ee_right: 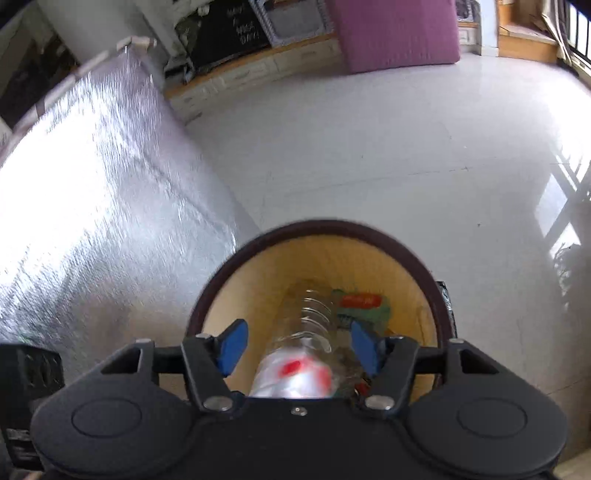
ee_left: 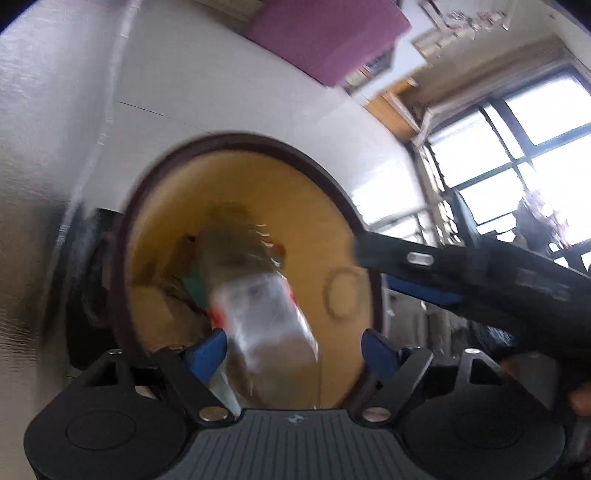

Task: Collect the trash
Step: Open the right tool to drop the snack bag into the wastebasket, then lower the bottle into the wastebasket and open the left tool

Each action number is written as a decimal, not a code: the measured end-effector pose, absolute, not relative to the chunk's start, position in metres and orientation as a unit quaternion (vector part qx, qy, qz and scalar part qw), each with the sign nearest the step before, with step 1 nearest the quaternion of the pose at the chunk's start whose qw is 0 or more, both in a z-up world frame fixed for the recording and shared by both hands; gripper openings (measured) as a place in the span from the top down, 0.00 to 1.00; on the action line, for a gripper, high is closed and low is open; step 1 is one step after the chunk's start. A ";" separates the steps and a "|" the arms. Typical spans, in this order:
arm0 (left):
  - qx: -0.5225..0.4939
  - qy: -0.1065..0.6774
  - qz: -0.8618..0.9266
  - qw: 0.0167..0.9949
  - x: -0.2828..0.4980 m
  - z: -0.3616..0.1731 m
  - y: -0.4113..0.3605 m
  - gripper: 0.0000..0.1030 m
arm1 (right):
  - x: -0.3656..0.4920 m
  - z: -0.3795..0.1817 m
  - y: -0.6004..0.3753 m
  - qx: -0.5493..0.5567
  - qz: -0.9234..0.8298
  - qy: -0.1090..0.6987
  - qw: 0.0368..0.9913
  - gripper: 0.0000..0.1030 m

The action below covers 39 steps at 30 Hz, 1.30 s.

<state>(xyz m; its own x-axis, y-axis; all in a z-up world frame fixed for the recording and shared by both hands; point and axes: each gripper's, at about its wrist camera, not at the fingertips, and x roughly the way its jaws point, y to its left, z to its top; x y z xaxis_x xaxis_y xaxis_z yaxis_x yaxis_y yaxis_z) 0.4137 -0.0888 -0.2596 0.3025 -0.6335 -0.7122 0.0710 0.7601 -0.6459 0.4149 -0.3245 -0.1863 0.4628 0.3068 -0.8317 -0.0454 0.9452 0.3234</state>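
Observation:
A round bin with a dark maroon rim and yellow inside fills the left wrist view, and its rim also shows below the right gripper. A clear plastic bottle with a red and white label, blurred, hangs over the bin's mouth between my left gripper's blue pads; the right-hand pad stands clear of it. My right gripper is open over the bin, and a clear bottle passes between its pads with a gap on both sides. A green packet lies inside the bin.
A silver foil-covered surface stands left of the bin. White floor lies beyond it, with a purple slab against the far wall. The right tool's black housing crosses the left view, with a bright window behind it.

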 end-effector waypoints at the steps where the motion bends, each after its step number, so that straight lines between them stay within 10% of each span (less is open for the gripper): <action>1: -0.248 0.543 -0.240 0.765 0.412 -0.258 -0.093 0.33 | 0.415 -0.190 -0.323 0.125 0.105 0.514 0.842 0.42; 7: -0.224 0.558 -0.238 0.763 0.411 -0.266 -0.099 0.45 | 0.417 -0.204 -0.322 0.109 0.100 0.538 0.830 0.47; 12: -0.218 0.567 -0.225 0.762 0.411 -0.262 -0.096 0.45 | 0.425 -0.230 -0.305 0.089 0.110 0.572 0.808 0.73; 39: -0.228 0.558 -0.211 0.770 0.415 -0.261 -0.083 0.45 | 0.421 -0.205 -0.345 0.146 0.099 0.558 0.811 0.66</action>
